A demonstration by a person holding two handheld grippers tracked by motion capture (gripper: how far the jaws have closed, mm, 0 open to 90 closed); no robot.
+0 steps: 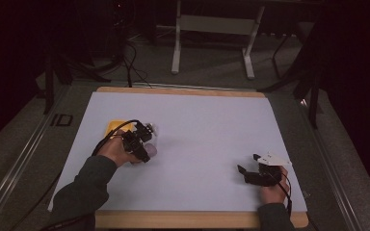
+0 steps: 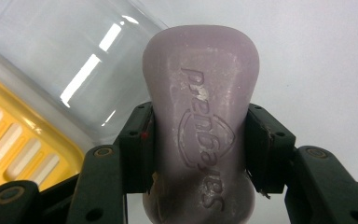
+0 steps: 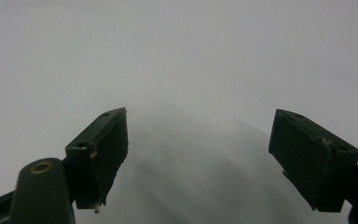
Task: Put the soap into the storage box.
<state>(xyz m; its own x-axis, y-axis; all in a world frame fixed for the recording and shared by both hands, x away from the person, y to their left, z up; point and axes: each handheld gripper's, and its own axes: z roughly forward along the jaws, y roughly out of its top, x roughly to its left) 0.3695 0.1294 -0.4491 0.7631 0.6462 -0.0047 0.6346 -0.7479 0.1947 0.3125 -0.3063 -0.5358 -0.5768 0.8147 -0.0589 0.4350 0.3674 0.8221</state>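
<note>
The left gripper [image 2: 200, 154] squeezes a pale purple bar of soap [image 2: 200, 121] beside the yellow slotted plastic soap tray [image 2: 14, 144]. I think the soap goes on the tray next. The right gripper [image 3: 216, 154] rests open, holding nothing.

Right gripper [image 3: 200, 154] jaws apart — over white surface [image 3: 177, 51].

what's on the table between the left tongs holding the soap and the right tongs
Nothing: in the high view the white mat lies bare between the left tongs, shut on the soap, and the open right tongs.
</note>
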